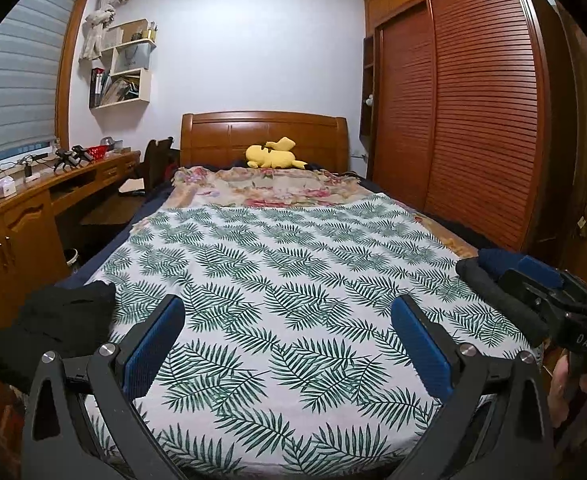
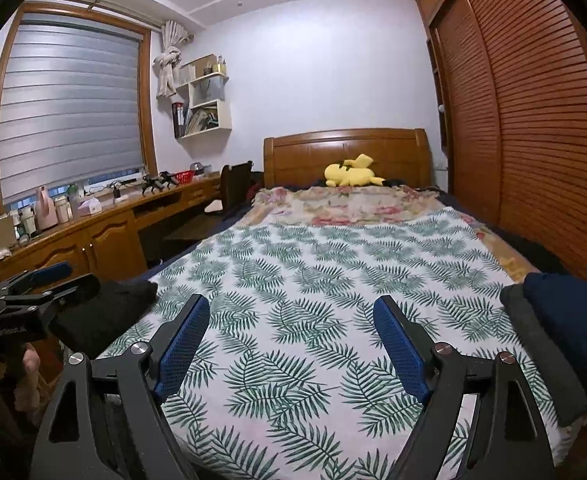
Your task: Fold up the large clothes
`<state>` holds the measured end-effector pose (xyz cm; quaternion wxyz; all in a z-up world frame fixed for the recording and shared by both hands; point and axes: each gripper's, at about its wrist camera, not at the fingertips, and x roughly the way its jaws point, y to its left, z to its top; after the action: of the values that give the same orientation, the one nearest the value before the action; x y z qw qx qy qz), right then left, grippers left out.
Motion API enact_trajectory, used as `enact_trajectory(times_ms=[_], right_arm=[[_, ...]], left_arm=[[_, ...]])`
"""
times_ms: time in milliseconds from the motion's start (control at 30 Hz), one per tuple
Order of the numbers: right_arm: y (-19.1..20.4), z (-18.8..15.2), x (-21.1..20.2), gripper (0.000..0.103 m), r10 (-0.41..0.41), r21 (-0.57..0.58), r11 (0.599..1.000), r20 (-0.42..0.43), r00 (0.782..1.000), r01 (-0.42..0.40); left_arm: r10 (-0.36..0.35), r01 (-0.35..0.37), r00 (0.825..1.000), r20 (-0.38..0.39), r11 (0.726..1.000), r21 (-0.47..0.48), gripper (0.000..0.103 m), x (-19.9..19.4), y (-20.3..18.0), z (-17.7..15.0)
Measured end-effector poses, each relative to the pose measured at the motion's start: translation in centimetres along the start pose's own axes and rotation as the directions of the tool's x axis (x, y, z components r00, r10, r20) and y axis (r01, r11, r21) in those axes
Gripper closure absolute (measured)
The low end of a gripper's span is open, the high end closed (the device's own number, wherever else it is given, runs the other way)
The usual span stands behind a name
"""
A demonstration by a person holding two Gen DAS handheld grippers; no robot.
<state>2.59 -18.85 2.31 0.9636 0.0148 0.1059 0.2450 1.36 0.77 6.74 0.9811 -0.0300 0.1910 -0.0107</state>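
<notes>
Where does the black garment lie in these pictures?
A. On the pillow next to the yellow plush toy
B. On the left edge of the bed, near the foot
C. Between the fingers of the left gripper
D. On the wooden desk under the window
B: the black garment rests on the left edge of the bed's leaf-print sheet, apart from the open left gripper.

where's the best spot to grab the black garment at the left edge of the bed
Probably the black garment is best taken at its corner nearest the bed's middle, which lies flat on the leaf-print sheet. Bring the left tongs, jaws open, in from the right, low along the sheet. The outer part droops over the bed's edge, so it looks harder to pinch cleanly.
</notes>
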Motion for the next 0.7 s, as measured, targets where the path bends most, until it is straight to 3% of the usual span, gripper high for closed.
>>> enact_trajectory(times_ms=[700], right_arm=[[-0.6, -0.1, 0.9, 0.018, -0.016, -0.008, 1.0, 0.006, 1.0, 0.016]], left_arm=[[0.019, -0.019, 1.0, 0.018, 1.0, -0.001, 0.0, -0.9, 0.2, -0.7]])
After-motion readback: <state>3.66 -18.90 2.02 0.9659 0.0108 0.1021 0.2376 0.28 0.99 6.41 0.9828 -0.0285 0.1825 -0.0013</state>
